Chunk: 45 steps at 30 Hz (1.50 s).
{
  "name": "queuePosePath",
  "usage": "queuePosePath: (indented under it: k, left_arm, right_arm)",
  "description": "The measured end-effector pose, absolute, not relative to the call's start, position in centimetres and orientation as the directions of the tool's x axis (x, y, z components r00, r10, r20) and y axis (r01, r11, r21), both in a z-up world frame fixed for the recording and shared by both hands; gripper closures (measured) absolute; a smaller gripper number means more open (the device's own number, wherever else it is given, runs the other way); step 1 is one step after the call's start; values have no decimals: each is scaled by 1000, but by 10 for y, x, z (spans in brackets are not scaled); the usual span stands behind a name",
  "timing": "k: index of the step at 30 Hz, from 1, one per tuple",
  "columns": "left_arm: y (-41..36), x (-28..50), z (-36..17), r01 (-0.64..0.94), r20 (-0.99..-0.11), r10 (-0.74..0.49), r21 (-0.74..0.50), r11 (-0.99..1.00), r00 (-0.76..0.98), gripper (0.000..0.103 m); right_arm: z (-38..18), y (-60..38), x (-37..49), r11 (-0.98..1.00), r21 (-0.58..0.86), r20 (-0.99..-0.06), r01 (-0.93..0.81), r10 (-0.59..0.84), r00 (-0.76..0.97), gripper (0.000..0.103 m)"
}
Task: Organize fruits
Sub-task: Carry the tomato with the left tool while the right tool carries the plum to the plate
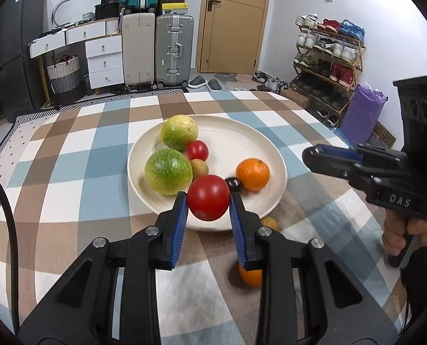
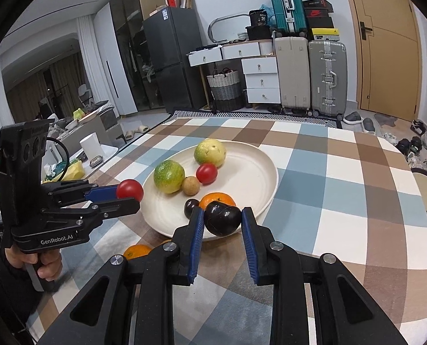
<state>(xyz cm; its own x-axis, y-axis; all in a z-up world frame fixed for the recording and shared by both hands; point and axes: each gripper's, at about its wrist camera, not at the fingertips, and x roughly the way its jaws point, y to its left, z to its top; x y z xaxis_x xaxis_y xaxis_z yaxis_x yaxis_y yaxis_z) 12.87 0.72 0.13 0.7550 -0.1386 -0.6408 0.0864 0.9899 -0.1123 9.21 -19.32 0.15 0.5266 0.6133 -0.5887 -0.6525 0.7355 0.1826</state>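
The left gripper (image 1: 209, 201) is nearest, its blue pads pressed to both sides of a large red tomato (image 1: 208, 197), held above the near rim of the cream plate (image 1: 259, 135). The right gripper (image 2: 223, 222) has a dark plum (image 2: 222, 218) between its fingers; the left pad touches it, while a small gap shows on the right, so a firm hold cannot be told. It hangs over the plate's near edge. On the plate lie two green-yellow fruits (image 1: 168, 171) (image 1: 179, 132), a small tomato (image 1: 197, 150), a brown longan (image 1: 199, 168), an orange (image 1: 252, 174) and another dark plum (image 1: 234, 184). On the checked cloth (image 1: 69, 149) beside the plate, a second orange (image 2: 137, 251) sits near the rim.
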Motion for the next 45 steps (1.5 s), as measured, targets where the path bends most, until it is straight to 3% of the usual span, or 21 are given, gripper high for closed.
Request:
queuePosePath:
  k: [45]
  left_arm:
    - [-4,172,-27,89,-704,-111,-69,994,701,76]
  right_arm:
    - [-17,-178,135,807,227,-627,-546,550,552,75]
